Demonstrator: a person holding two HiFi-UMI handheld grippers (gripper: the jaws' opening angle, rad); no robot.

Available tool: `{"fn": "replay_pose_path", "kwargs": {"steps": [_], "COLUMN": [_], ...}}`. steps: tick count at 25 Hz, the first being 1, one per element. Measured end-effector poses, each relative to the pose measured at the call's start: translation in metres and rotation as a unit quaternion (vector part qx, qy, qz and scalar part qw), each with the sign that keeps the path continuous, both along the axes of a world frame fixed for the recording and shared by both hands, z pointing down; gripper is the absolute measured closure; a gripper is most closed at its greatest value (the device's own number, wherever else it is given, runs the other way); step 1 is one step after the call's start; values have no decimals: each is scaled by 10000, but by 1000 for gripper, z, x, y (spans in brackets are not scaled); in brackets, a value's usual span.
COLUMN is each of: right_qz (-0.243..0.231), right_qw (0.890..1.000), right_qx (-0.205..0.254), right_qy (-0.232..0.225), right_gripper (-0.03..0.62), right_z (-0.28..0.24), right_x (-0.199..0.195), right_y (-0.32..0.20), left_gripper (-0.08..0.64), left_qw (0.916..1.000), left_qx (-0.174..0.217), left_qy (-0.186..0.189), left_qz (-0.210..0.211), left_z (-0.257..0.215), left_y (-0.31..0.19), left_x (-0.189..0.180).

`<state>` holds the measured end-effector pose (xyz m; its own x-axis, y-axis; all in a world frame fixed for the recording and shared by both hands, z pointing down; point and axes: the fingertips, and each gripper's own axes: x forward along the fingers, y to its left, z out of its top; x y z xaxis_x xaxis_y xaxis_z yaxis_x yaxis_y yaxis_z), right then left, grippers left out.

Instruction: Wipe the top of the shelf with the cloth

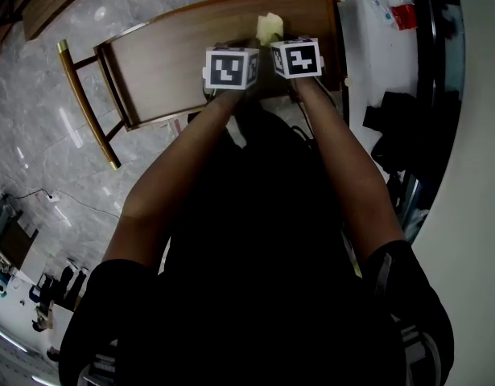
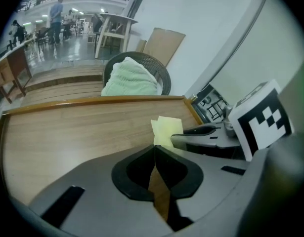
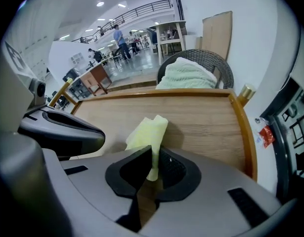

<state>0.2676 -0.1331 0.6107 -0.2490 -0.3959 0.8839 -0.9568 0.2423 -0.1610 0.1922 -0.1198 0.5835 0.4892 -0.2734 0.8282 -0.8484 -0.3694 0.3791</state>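
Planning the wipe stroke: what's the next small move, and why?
Probably lower the right gripper so the cloth presses on the shelf top, then sweep it sideways. Its fingers are shut on the cloth, most of which sticks out over the wood. The left gripper is shut on nothing.

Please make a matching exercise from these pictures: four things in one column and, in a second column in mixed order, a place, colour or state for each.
1 left gripper
2 right gripper
3 green towel
4 shelf top

A in the dark basket
B shut on the yellow cloth
C brown wood
D shut, empty

Pairs: 1-D, 2-B, 3-A, 4-C
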Motion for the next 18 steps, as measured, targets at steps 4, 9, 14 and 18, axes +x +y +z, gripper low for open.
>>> {"fn": "replay_pose_path", "kwargs": {"steps": [4,9,14,18], "right_qz": [131,277,506,665], "right_qw": [9998,9991,9975,9952], "right_qx": [61,82,100,57], "right_qy": [112,312,486,721], "right_gripper": [549,549,549,549], "right_z": [-2,-4,-7,-9], "right_x": [34,63,87,105], "right_y": [0,-1,0,3], "left_gripper": [549,549,549,549], "left_qw": [9999,9996,9992,9991], "left_qx": [-9,-7,24,24], "left_qy": [89,152,131,165], "left_qz": [62,241,375,389], "left_z": [4,2,-3,-2], "left_y": [0,0,2,6], "left_x": [25,51,63,65]}}
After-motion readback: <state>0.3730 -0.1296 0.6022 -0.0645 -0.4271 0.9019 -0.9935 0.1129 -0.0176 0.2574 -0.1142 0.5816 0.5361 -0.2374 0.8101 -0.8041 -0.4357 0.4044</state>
